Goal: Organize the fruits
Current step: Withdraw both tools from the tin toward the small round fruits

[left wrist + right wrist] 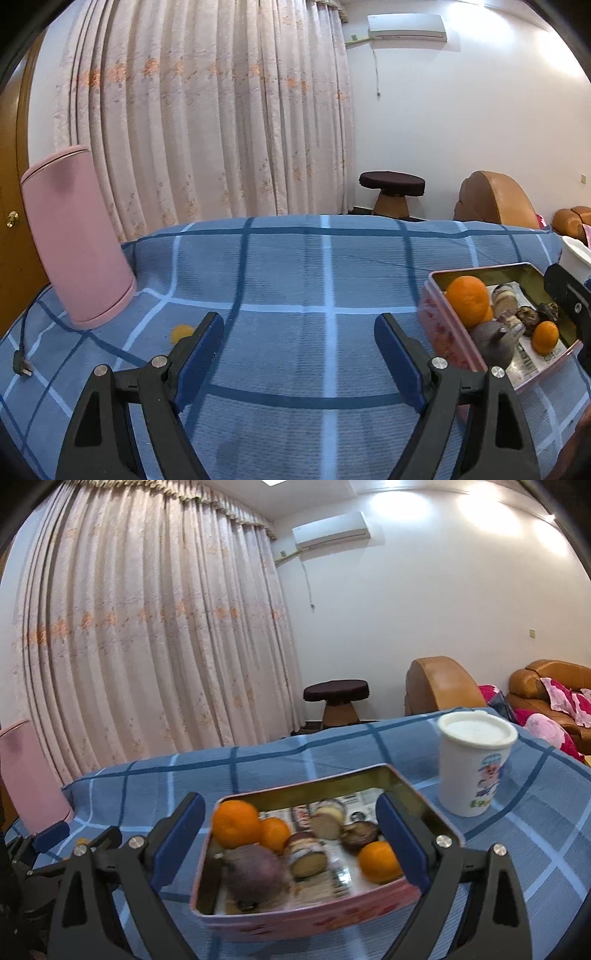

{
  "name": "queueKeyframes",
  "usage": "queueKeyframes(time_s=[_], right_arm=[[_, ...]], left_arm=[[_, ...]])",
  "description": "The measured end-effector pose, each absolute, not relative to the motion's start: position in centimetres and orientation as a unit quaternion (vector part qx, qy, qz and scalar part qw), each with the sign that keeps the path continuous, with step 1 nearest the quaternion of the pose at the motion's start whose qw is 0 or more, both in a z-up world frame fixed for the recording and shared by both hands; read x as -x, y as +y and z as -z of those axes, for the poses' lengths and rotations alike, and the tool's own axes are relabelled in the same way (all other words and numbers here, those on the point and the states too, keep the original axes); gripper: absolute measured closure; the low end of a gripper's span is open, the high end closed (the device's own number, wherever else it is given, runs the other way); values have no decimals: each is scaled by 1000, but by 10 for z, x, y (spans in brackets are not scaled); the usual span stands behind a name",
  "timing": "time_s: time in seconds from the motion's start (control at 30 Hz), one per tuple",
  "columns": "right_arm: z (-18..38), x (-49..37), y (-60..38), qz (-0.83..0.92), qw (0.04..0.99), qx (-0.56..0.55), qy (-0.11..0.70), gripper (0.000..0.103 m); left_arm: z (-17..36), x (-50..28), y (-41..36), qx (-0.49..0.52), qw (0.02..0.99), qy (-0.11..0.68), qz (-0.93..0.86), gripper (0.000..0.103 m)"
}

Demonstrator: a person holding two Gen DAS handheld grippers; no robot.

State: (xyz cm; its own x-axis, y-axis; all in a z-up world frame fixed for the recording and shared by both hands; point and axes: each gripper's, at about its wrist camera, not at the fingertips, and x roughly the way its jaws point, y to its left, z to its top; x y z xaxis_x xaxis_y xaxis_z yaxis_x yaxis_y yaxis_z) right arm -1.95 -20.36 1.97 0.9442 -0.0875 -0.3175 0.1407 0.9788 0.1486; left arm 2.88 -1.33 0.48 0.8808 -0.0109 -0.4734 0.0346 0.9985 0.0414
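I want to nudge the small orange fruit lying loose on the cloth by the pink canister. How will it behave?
The small orange fruit looks round, so it will probably roll rather than slide. The checked cloth is textured and slightly rumpled, which may slow or deflect it. It seems small beside the open left gripper, so likely light.

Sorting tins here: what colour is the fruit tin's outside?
Pink with a red print, clearest on the tin in the right wrist view.

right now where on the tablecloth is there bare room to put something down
Free: the wide checked cloth between the pink canister and the pink tin. Crowded: inside the tin with its oranges, and beside the white cup.
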Motion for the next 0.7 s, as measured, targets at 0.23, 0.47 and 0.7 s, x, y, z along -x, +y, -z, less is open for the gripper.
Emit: queueKeyframes(time_s=[0.23, 0.47, 0.7], right_arm=[[-16, 10, -171, 28, 980, -74, 180, 18], [-12, 2, -129, -12, 978, -56, 202, 26], [-6, -10, -90, -38, 973, -29, 226, 31]], left_arm=[[-2, -31, 13, -17, 966, 259, 2, 19], [10, -42, 53, -13, 952, 304, -29, 19], [26, -58, 93, -11, 930, 366, -43, 19]])
